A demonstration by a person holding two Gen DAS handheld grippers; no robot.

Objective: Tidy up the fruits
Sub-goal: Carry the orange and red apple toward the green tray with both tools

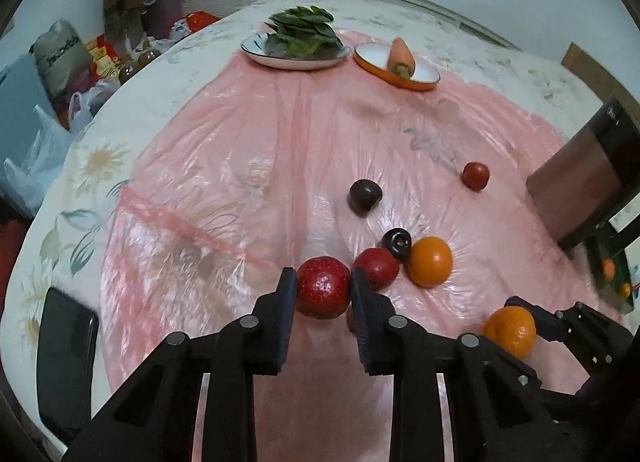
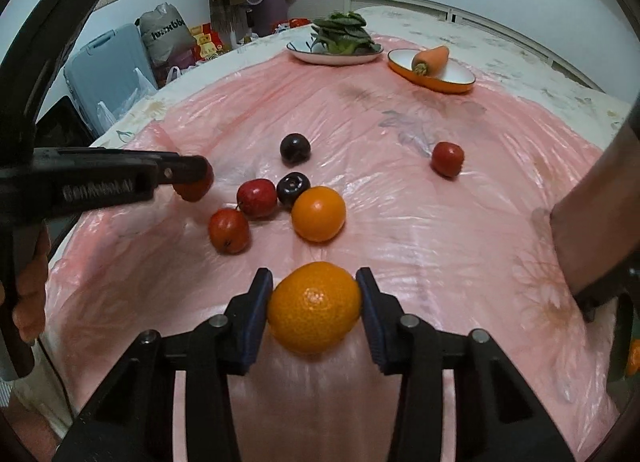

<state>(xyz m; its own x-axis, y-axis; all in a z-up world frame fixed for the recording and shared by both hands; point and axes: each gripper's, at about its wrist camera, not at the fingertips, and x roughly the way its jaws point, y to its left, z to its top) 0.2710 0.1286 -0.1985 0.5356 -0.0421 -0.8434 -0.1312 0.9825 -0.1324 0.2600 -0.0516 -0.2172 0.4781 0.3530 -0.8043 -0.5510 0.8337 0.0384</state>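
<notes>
My left gripper point(image 1: 323, 289) is shut on a red apple-like fruit point(image 1: 322, 292), held above the pink plastic sheet point(image 1: 248, 149); the right wrist view shows this gripper point(image 2: 192, 177) at the left. My right gripper point(image 2: 314, 304) is shut on an orange mandarin point(image 2: 314, 308), which also shows in the left wrist view point(image 1: 510, 332). On the sheet lie a second orange point(image 2: 318, 213), two red fruits point(image 2: 257, 197) point(image 2: 229, 231), two dark plums point(image 2: 294, 186) point(image 2: 295, 148) and a small red fruit point(image 2: 447, 158) apart at the right.
At the table's far side stand a white plate of leafy greens point(image 2: 340, 41) and an orange dish point(image 2: 436, 75) holding a carrot point(image 2: 431, 57). A dark phone or tablet point(image 1: 66, 362) lies at the left table edge. A chair back point(image 1: 588, 185) stands at the right.
</notes>
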